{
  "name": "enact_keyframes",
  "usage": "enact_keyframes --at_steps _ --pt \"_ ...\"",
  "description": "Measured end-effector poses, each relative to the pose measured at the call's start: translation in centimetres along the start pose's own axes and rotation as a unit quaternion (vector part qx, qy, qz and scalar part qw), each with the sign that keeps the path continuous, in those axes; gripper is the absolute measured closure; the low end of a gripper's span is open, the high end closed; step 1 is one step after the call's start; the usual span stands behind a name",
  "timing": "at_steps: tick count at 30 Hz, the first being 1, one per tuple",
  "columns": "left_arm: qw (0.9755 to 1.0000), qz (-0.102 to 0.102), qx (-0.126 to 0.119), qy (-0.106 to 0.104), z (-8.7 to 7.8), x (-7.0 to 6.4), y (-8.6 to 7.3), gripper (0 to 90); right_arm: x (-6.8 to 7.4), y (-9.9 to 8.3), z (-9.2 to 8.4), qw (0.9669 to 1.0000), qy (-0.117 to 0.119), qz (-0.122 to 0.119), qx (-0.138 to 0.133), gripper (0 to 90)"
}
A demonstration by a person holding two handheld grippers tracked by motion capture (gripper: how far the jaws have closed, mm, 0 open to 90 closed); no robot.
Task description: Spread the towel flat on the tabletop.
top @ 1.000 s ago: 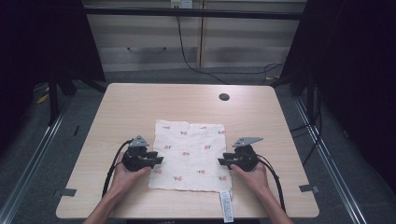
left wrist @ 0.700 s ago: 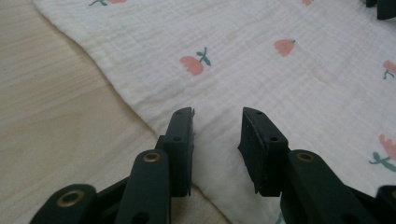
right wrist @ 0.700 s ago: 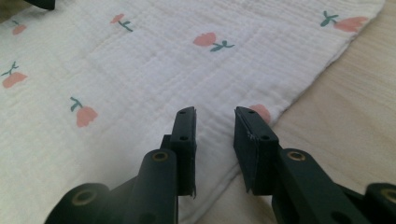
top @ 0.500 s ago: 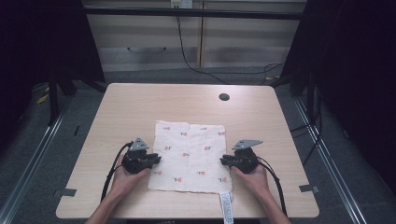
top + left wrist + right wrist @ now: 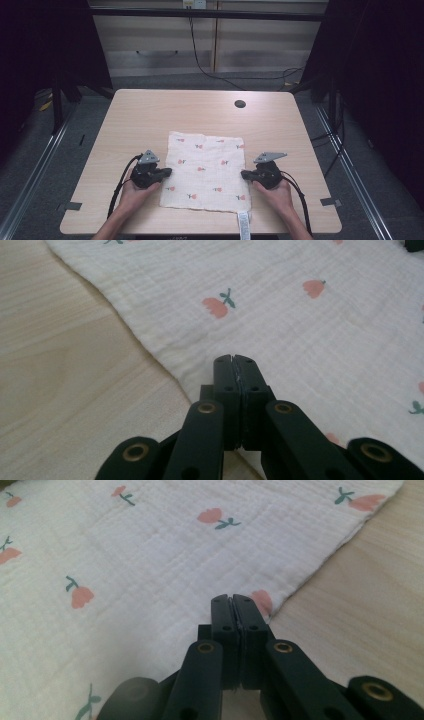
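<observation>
Item: white cloth (image 5: 207,172) printed with small pink flowers, lying flat on the near half of the wooden table (image 5: 150,115), a label trailing off its near edge. Left gripper (image 5: 167,172) is sitting at the cloth's left edge, right gripper (image 5: 245,175) at its right edge; both pairs of jaws have just been closing and are now meeting flush, though whether fabric is pinched between them cannot be told. Risk: a thin or missed bite is likely slipping out on lifting, one side dropping and creasing. Against the earlier frames, the hands are barely shifting and the cloth is lying as before.
</observation>
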State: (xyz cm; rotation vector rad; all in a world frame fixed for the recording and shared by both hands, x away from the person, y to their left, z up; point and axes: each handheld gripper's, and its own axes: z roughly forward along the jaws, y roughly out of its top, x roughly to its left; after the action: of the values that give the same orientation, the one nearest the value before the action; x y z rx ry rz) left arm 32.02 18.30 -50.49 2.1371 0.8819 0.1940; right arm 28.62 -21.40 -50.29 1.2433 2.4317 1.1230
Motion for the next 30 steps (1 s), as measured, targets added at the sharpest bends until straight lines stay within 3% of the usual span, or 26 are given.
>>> enact_keyframes --at_steps 4,7,8,11,12,15,17,21,30 --pt "0.9999 -0.003 0.002 -0.010 -0.2 -0.4 -0.2 89.2 0.2 -0.4 -0.5 1.0000 0.001 0.001 0.005 88.8" --pt "0.9997 0.016 0.014 -0.012 -0.7 -1.0 -0.5 89.0 0.4 -0.6 -0.8 0.9999 0.002 -0.004 0.010 88.8" --pt "0.9998 0.010 0.011 -0.012 -0.7 -1.1 -0.6 89.1 0.4 -0.7 -0.9 0.9999 0.006 -0.005 0.007 88.8" --pt "0.9995 0.020 0.017 -0.016 -1.1 -1.3 -0.9 89.1 0.4 -0.9 -1.0 0.9999 0.009 -0.003 0.010 88.8" --pt "0.9997 0.013 0.013 -0.017 -1.2 -1.5 -1.0 89.1 0.4 -1.0 -1.1 0.9999 0.009 -0.008 0.008 88.8" --pt "0.9995 0.016 0.016 -0.022 -1.5 -1.9 -1.3 89.1 0.7 -1.2 -1.4 0.9998 0.009 -0.013 0.013 88.8" --pt "0.9993 0.014 0.017 -0.028 -1.6 -2.0 -1.4 89.1 0.8 -1.5 -1.7 0.9998 0.015 0.000 0.014 88.8" --pt "0.9991 0.012 0.019 -0.036 -1.7 -2.4 -1.6 89.1 1.1 -2.1 -2.1 0.9998 0.017 0.001 0.013 88.9" --pt "0.9980 0.032 0.025 -0.049 -2.4 -3.7 -2.3 88.9 2.0 -2.9 -3.1 0.9996 0.019 -0.007 0.020 88.8"
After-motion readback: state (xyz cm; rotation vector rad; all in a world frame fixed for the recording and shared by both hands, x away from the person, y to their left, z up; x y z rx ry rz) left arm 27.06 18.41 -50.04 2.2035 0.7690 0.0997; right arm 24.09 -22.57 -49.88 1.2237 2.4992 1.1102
